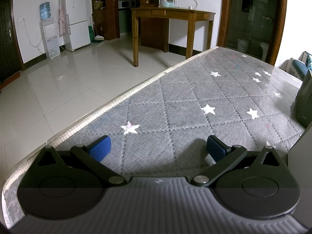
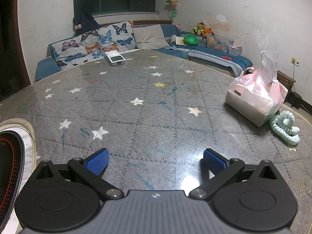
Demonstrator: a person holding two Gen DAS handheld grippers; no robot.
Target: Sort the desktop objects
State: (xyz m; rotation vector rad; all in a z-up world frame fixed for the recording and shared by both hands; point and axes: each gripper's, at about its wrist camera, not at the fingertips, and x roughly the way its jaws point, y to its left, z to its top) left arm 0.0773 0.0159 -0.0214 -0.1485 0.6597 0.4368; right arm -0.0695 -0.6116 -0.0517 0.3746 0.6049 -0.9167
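In the right wrist view my right gripper (image 2: 156,160) is open and empty, low over a grey star-patterned table (image 2: 156,101). A pink and white tissue pack (image 2: 257,95) stands at the right, with a pale green coiled toy (image 2: 285,126) beside it near the edge. A white flat device (image 2: 116,58) lies at the far side. In the left wrist view my left gripper (image 1: 159,146) is open and empty over the same grey cover (image 1: 195,101), near its left edge. A dark box (image 1: 304,103) stands at the right margin.
A round dark appliance on a white mat (image 2: 11,156) sits at the left edge of the right wrist view. A sofa with butterfly cushions (image 2: 93,42) runs behind the table. The left wrist view shows tiled floor (image 1: 68,81), a wooden desk (image 1: 171,27) and a fridge (image 1: 77,19).
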